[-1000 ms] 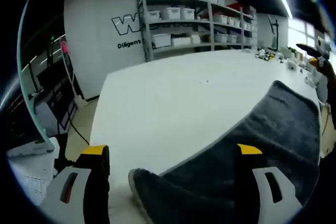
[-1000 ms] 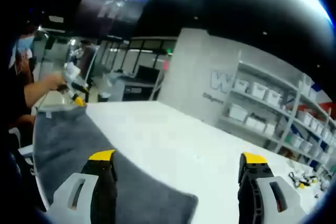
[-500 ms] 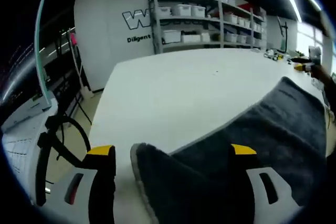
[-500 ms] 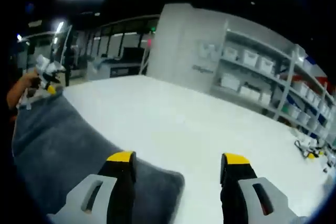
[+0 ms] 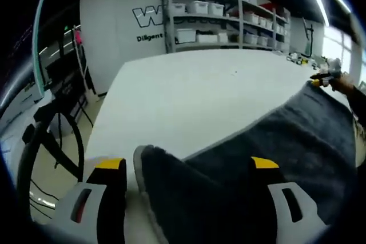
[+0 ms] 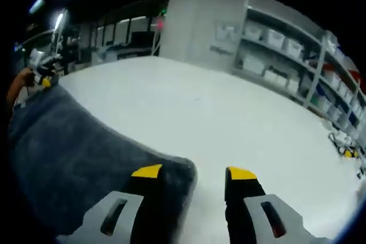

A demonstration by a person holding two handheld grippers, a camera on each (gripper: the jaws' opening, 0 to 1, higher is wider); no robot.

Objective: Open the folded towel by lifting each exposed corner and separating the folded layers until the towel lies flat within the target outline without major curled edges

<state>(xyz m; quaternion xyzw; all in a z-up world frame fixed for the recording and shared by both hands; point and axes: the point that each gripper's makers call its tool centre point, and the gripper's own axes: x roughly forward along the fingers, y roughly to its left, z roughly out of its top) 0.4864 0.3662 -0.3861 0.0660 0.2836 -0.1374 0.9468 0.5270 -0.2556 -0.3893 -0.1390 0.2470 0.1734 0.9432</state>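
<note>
- Left gripper view: left gripper (image 5: 186, 167) jaws spread wide, yellow-tipped; a rounded corner of the dark grey towel (image 5: 251, 152) lies between them, not pinched.
- Towel runs from that corner up and right across the white counter (image 5: 189, 95).
- Right gripper view: right gripper (image 6: 191, 174) jaws partly apart, straddling another towel corner; contact unclear.
- Storage shelves (image 5: 220, 18) with white bins stand beyond the counter.

left gripper (image 5: 186, 167): two black jaws, yellow tip caps, grey moulded bases with a slot, one showing red inside. right gripper (image 6: 193, 174): same black jaws, yellow caps, pale grey slotted bases.
</note>
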